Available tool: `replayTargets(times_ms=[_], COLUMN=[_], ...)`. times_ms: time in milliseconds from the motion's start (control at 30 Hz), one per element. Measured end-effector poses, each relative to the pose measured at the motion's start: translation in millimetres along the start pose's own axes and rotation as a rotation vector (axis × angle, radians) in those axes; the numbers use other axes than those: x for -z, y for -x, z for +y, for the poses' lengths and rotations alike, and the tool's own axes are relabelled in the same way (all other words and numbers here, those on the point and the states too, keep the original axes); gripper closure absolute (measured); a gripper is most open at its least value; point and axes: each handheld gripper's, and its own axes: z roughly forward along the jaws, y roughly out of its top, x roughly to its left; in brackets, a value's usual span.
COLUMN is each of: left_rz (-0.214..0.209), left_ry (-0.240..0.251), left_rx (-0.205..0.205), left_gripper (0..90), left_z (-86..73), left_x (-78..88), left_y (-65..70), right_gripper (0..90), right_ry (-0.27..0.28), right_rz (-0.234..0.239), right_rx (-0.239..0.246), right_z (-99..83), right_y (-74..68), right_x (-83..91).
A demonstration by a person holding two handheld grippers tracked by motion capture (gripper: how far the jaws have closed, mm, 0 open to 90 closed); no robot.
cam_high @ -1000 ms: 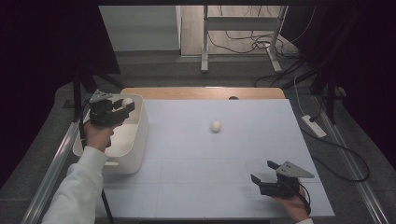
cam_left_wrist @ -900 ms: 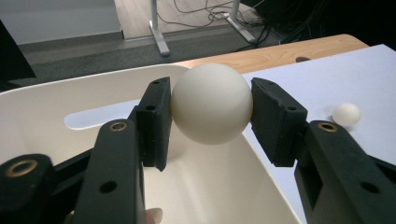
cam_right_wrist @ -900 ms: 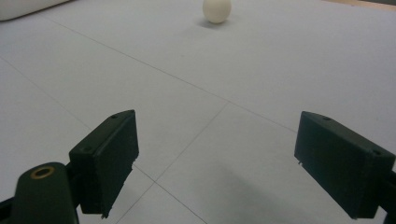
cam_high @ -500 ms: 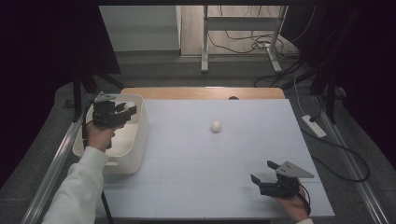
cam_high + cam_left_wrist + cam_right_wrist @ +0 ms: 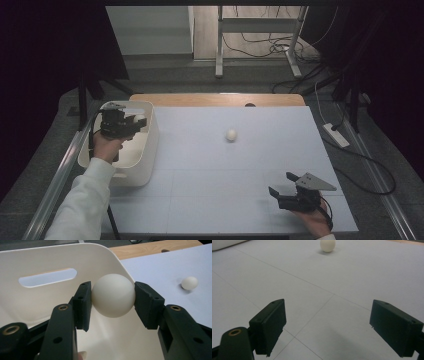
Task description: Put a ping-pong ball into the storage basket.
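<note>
Above the white plastic bin with slot handles (image 5: 145,150), which stands at the left edge of the pale blue table surface (image 5: 200,165), the left gripper (image 5: 131,123) holds a smooth cream-white ball (image 5: 113,295). Its two black jaws press on the ball from both sides, and the ball sits between the pads, over the inside of the bin, with the curved bin wall and one slot handle just behind it. A second small cream-white ball (image 5: 231,134) lies on the surface, nearer to the far edge and about in the middle between left and right, well apart from both grippers. Near the front right corner of the surface, the right gripper (image 5: 281,184) rests low in the person's hand. Its jaws stand wide apart with nothing between them, and they point toward the second ball (image 5: 327,245).
</note>
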Motion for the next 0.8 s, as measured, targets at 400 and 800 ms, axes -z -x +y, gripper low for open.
replayTargets(times_ms=[400,800], left_rz=[0.005,-0.014], left_ry=[0.018,0.078], left_rx=[-0.003,-0.034], left_gripper=[50.0,27.8], left_z=[1.0,5.0], left_x=[2.3,12.7], left_y=[0.4,8.0], right_gripper=[13.9,13.9], right_ry=[-0.002,0.000], right_rz=[-0.001,0.000], right_rx=[0.001,0.005], right_z=[0.0,0.3], right_y=[0.0,-0.7], right_x=[0.0,0.4])
